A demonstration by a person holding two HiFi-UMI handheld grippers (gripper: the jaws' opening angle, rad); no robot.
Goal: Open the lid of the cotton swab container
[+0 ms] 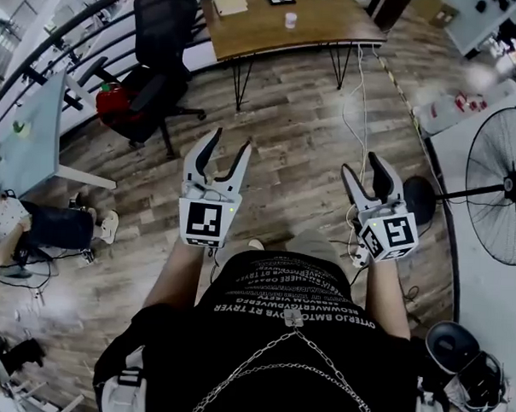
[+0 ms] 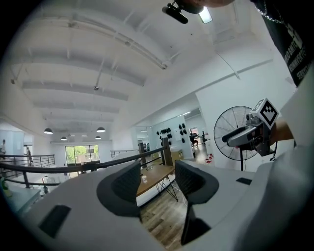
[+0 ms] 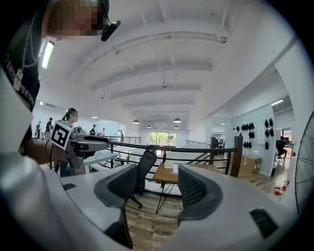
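A small white container (image 1: 290,20) stands far off on the wooden table (image 1: 283,27), well beyond both grippers. My left gripper (image 1: 230,140) is held in front of the person's chest, over the wood floor, jaws open with nothing between them. My right gripper (image 1: 361,163) is level with it to the right, also open and empty. In the left gripper view the jaws (image 2: 157,184) frame the distant table and the white container (image 2: 143,179). The right gripper view shows its jaws (image 3: 157,184) apart, with the table (image 3: 164,174) behind them.
A black office chair (image 1: 159,34) with a red bag (image 1: 117,101) stands left of the table. A standing fan (image 1: 502,194) is at the right and cables (image 1: 361,103) trail across the floor. Someone sits low at the far left (image 1: 52,226) beside a white desk (image 1: 22,139).
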